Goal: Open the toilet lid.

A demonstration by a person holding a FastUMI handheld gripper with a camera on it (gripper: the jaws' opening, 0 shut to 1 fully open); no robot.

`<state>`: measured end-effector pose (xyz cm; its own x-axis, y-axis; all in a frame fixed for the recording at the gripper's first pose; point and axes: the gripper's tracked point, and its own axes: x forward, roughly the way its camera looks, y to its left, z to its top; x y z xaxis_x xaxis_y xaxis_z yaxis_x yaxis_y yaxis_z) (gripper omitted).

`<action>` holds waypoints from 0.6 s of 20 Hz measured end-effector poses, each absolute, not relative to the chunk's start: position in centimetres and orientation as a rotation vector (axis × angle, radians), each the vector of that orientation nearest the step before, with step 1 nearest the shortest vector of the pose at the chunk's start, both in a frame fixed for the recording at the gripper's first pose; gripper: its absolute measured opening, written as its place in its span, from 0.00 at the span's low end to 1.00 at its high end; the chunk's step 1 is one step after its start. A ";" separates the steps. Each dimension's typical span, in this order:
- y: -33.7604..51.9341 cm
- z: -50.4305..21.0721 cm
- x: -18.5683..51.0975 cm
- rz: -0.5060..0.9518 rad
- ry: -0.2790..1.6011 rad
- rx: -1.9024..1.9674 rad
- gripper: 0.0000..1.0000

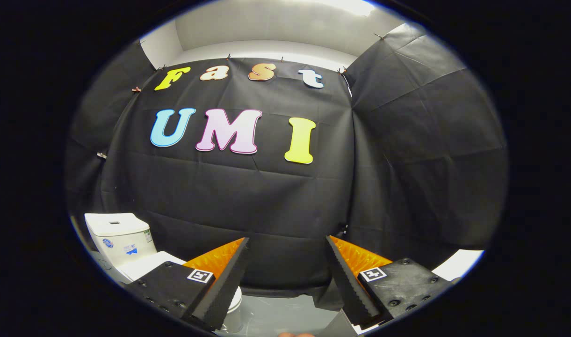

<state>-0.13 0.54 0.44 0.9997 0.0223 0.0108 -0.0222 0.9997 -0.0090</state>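
I hold the tool (287, 267) level, facing the black cloth wall (248, 196) of the booth. Its two black serrated fingers (227, 281) with orange backing stand wide apart, and nothing lies between them: the tool is open and empty.

The white ceramic toilet (126, 248) sits low and to the left, beside and partly behind the left finger. Its rectangular cistern (119, 236) stands against the wall. The white toilet lid (147, 264) lies down over the bowl, so I judge it closed, although the left finger assembly covers most of it. A rounded white portion, which I take to be the front of the bowl (236, 304), shows just beneath the left fingertip. The grey floor (285, 316) lies below, between the fingers.

Step in hand: approach. The tool is not aligned with the toilet and touches no part of it.

Next move, as I judge it:
1. Swing the tool to the left and tip it downward until the front edge of the lid lies between or just ahead of the fingers.
2. Keep the fingers spread during the approach.
3. Engage the lid's front rim, either by closing on it or by hooking one finger beneath it.
4. Lift in an arc toward the cistern.

The front rim is hidden, so I cannot confirm what grip clearance it offers.
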 end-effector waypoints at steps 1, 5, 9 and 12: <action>0.5 0.4 -0.2 0.023 -0.011 -0.007 0.98; 0.5 0.2 0.0 0.025 -0.001 0.000 0.98; 0.9 0.4 -0.1 0.035 -0.009 -0.002 0.98; 1.0 0.7 0.1 0.040 -0.025 -0.016 0.98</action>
<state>0.12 1.04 0.70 0.9989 0.0407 0.0245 -0.0403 0.9990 -0.0169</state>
